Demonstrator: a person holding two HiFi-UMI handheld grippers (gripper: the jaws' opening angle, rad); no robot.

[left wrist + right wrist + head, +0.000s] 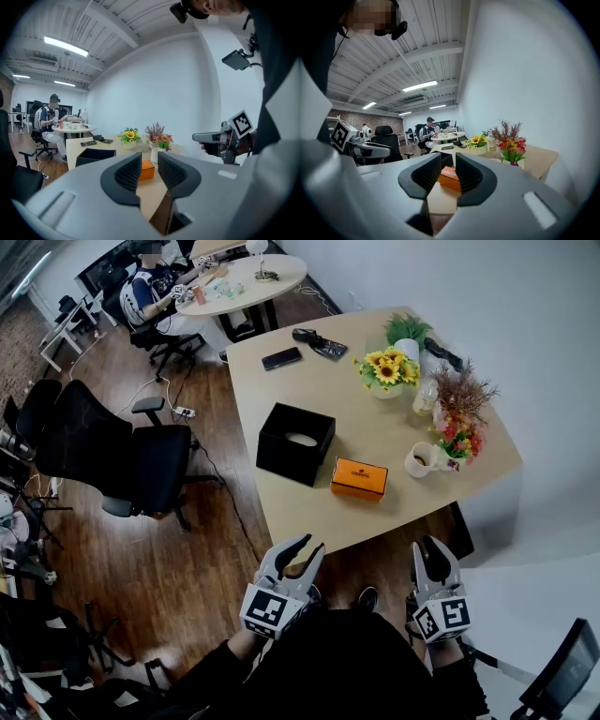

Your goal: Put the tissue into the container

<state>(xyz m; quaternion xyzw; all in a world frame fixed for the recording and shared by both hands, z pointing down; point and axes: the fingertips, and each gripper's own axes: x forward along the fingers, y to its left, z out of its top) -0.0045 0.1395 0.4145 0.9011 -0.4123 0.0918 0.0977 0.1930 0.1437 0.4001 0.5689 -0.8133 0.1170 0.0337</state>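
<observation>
While we stand short of the table, grippers: left gripper (309,549) and right gripper (429,551) both slightly parted, empty
Tissue: orange tissue pack (360,477) lies on table (356,409), untouched
Container: black container (295,442) just beside it
Left: all of it, we judge

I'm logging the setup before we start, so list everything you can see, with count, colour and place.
table: one, beige, centre
container: one, black, oval top opening, mid-table
box: one, orange, right of the container
mug: one, white, right of the box
sunflowers: one pot, yellow, far side
flower bouquet: one, red and brown, right edge
phone: one, black, far left corner
office chair: nearest one, black, left of the table
round table: one, white, behind
left hand-held gripper: one, grey, bottom, open, empty
right hand-held gripper: one, grey, bottom, open, empty
</observation>
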